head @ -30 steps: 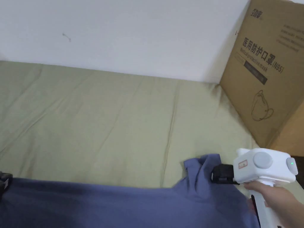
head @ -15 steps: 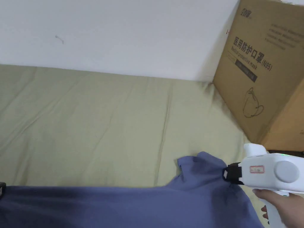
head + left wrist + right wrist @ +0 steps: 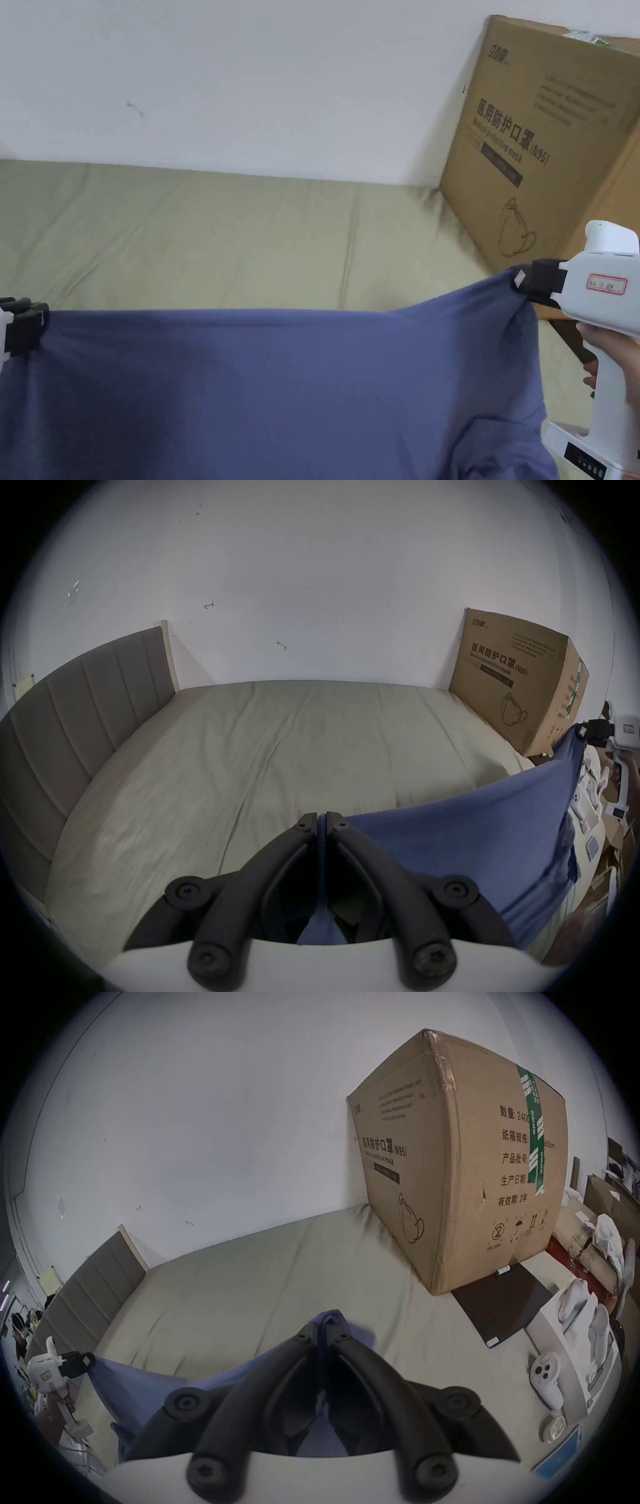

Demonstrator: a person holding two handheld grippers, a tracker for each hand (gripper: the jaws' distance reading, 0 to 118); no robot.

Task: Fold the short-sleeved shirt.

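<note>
Head view: blue shirt (image 3: 269,387) got lifted off the bed (image 3: 219,244) and now hangs stretched between left gripper (image 3: 28,325) and right gripper (image 3: 525,281), so it's ready to lay flat. Left gripper view: jaws pinching one corner. Right gripper view: jaws pinching the other corner, cardboard box (image 3: 460,1158) behind.

Blue shirt (image 3: 281,387) held up, stretched taut above bed.
</note>
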